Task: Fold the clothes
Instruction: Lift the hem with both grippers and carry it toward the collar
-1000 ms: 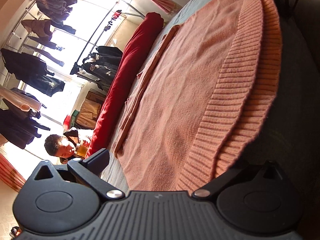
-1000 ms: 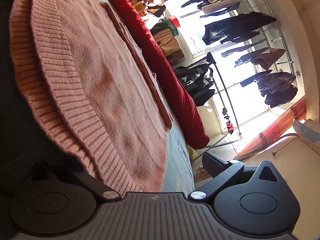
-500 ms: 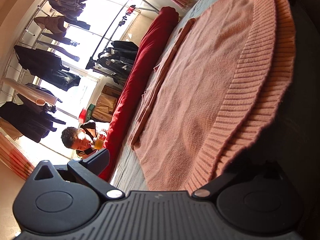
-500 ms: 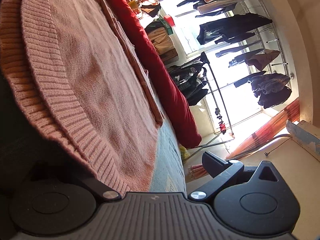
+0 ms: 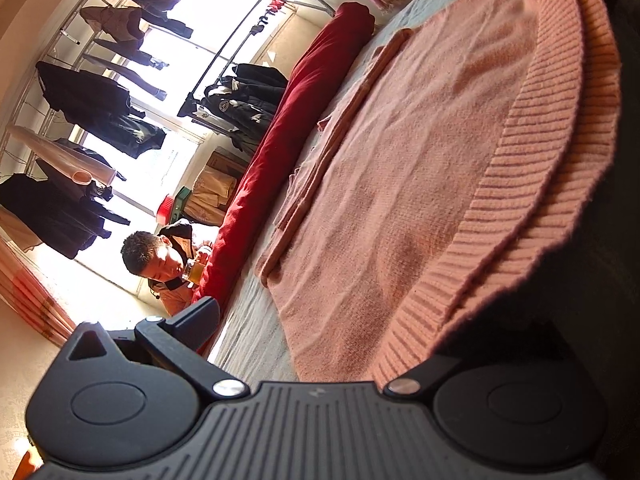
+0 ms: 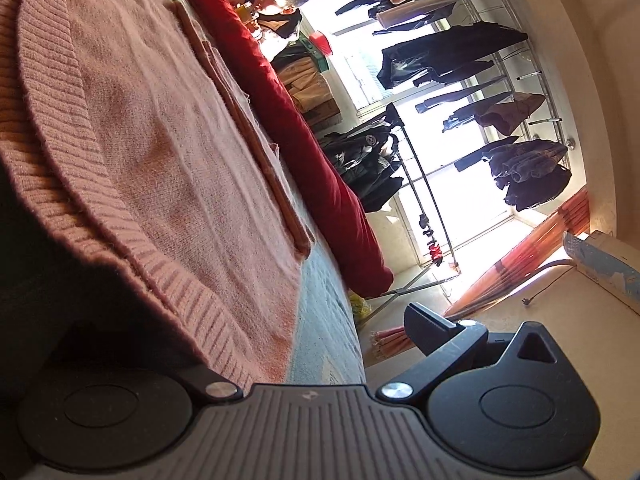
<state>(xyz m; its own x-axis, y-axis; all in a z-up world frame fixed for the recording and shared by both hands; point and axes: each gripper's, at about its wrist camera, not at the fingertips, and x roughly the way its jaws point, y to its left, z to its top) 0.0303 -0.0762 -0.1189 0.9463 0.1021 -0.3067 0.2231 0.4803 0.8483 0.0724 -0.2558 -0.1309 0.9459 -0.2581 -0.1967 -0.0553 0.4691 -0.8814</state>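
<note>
While the pink sweater (image 5: 420, 168) lies flat on the grey bed cover (image 5: 256, 320), its ribbed hem (image 5: 532, 216) hangs over the edge nearest both cameras. Left gripper (image 5: 320, 332): jaws spread wide, one finger (image 5: 192, 320) beside the sweater, the other hidden beneath the hem. Right gripper (image 6: 312, 344): likewise wide, one finger (image 6: 432, 328) clear of the sweater. Beyond the sweater runs a red roll (image 5: 296, 128); a person (image 5: 160, 256) sits behind it.
</note>
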